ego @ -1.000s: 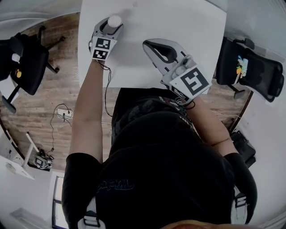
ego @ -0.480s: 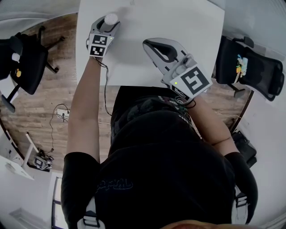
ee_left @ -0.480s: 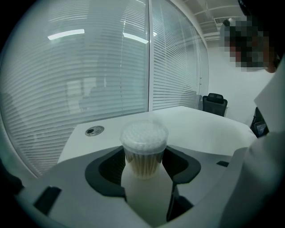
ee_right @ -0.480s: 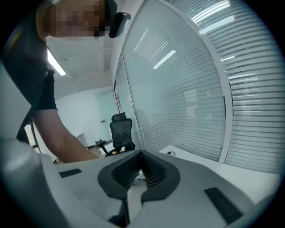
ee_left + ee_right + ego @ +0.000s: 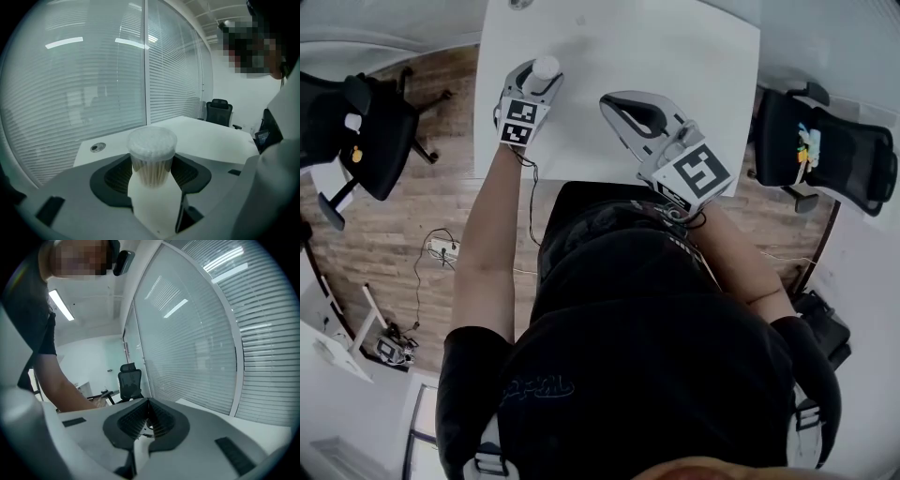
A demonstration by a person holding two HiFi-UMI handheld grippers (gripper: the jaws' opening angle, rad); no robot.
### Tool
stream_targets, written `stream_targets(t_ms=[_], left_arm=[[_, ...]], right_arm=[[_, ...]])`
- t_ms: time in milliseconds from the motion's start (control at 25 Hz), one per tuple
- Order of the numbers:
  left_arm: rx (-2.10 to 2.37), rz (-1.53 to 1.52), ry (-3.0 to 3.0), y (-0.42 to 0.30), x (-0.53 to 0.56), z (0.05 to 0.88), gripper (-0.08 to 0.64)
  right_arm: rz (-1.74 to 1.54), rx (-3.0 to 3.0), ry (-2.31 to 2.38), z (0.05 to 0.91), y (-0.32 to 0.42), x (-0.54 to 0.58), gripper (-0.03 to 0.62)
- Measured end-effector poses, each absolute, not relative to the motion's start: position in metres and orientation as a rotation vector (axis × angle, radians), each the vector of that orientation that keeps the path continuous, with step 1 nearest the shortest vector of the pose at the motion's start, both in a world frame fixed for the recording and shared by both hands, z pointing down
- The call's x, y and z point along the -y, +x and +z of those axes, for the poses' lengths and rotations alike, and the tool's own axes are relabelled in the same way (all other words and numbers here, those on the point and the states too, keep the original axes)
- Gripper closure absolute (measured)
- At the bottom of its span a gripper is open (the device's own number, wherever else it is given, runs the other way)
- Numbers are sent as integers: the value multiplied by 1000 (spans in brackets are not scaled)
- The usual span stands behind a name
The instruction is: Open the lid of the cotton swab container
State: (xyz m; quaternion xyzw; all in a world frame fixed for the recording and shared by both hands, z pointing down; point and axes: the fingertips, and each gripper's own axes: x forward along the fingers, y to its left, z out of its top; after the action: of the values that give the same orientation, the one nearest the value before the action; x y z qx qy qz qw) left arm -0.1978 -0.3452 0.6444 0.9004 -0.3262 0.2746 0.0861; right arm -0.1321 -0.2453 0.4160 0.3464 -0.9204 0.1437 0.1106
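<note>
The cotton swab container [image 5: 151, 165] is a clear round tub packed with swabs, and its whitish lid [image 5: 152, 140] is on. It stands upright between the dark pads of my left gripper [image 5: 151, 171], which is shut on its sides. The gripper body hides its base. In the head view the left gripper [image 5: 536, 79] is over the white table [image 5: 675, 56] near the table's left edge, with the lid [image 5: 546, 67] showing at its tip. My right gripper [image 5: 610, 102] hovers to the right of it, apart from the container. Its jaws [image 5: 148, 416] are shut with nothing between them.
A round cable grommet [image 5: 97, 147] sits in the table near its far left corner. Black office chairs stand on the wooden floor at the left [image 5: 366, 131] and right [image 5: 825, 150] of the table. Glass walls with blinds [image 5: 93, 70] rise beyond it.
My left gripper has drawn back toward the person with the container still in it. The right gripper has shifted only slightly and stays shut.
</note>
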Motion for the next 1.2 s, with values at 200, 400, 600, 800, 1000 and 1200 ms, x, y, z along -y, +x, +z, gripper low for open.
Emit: stream_targets(t_ms=[200,400,600,800,1000,1200], left_arm=[[952,848,2710,-200,331,631,298],[906,785,2687,-196,319,612,298],[835,804,2711,-188,297,597,298],[804,848,2737,-175,273,586,298],[850,837,2715,-167,257,577,298],[878,811,2703,-150,236,567,298]], right_arm=[[389,2721,1039,403,-131,237,571],[325,2717,1064,387,-128,229,571],[314,2704,1066,385,-119,217,571],[328,2715,946,393,-112,202,571],[332,2739,837,394,-105,187,571],[310,2751,724,395,-95,171,571]])
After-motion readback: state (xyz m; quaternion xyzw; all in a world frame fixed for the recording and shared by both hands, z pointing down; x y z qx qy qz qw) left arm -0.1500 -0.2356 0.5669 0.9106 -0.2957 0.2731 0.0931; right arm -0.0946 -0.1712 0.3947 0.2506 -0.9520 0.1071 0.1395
